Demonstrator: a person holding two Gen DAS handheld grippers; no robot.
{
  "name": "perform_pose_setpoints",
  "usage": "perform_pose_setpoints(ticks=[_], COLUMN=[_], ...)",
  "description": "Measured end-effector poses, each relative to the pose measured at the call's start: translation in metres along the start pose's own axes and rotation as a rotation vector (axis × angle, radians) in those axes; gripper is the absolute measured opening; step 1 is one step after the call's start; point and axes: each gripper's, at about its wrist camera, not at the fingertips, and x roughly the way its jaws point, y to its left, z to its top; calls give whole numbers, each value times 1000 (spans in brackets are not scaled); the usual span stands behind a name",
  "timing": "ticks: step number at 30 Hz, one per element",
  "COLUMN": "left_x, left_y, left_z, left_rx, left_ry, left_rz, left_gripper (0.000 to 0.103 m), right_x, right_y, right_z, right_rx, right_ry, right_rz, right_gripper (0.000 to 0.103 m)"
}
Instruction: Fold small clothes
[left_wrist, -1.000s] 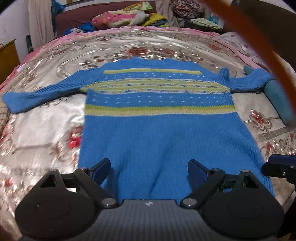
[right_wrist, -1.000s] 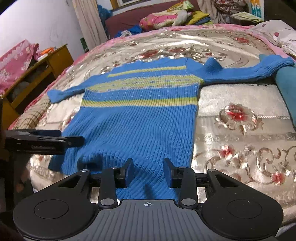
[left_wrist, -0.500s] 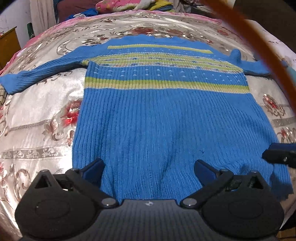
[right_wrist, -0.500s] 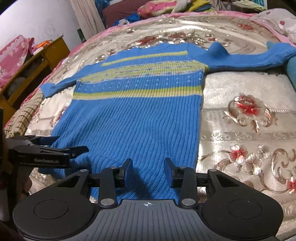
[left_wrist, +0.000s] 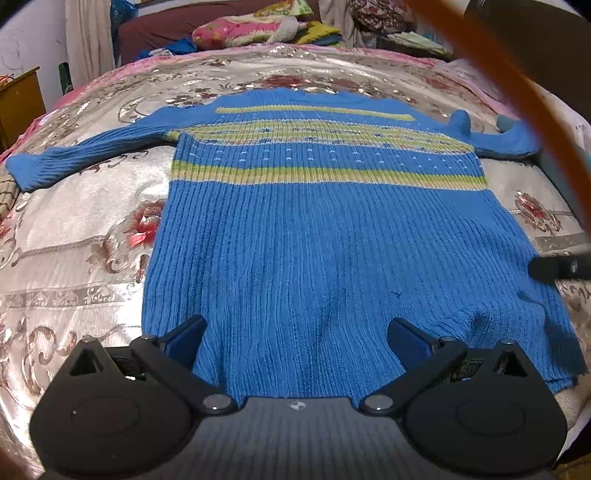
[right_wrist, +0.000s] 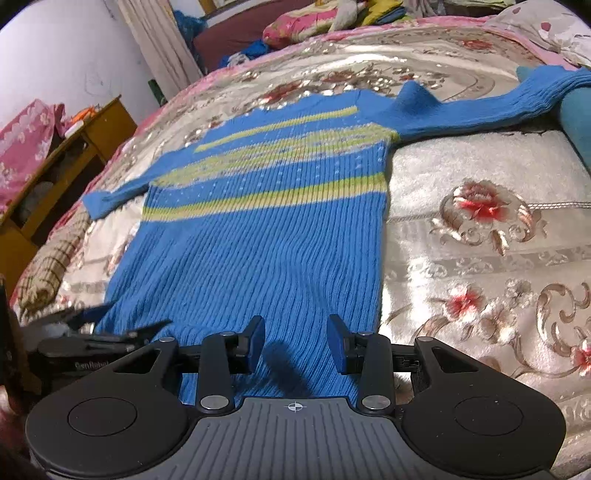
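The sweater's (left_wrist: 314, 236) near hem is hidden behind the left gripper's (left_wrist: 295, 343) body, and behind the right gripper's (right_wrist: 295, 343) body in the right wrist view. A blurred orange band (left_wrist: 517, 85) crosses the left wrist view's upper right, covering the end of the right sleeve (left_wrist: 506, 142); what the band is cannot be told. In the right wrist view that sleeve (right_wrist: 517, 101) is cut off by the right edge. The cabinet (right_wrist: 48, 184) at far left is cut by the edge, its contents too dim to tell.
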Motion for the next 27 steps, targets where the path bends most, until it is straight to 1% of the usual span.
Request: perform_pose_setpoints(ticks=[4,5,10,14,19,24,27], left_x=[-3,-5,-24,-29,-15,0,7], left_y=[-2,-3,-12,-24,-55,-86,-102], left_z=[10,12,27,49,80,102,110], left_rx=[13,15,34,38,107,147,169], left_ry=[51,52,-10,-53,-93,-90,-101], left_rz=[-4,-3,0,-22,-17,-60,-71], left_gripper=[103,103,103,103,103,103,103], right_x=[-6,-8,-14,-20,-26,-33,-37], right_y=[-10,-13,-33,-51,-77,-103,-123], right_z=[13,17,37,51,65,79,90], right_rx=[13,19,50,80,135,164,196], right_ry=[-43,-55,-111,-161,-205,-252,-282], right_rz=[-16,-22,-44,-64,-102,-155,-187], right_gripper=[37,37,37,37,37,37,37])
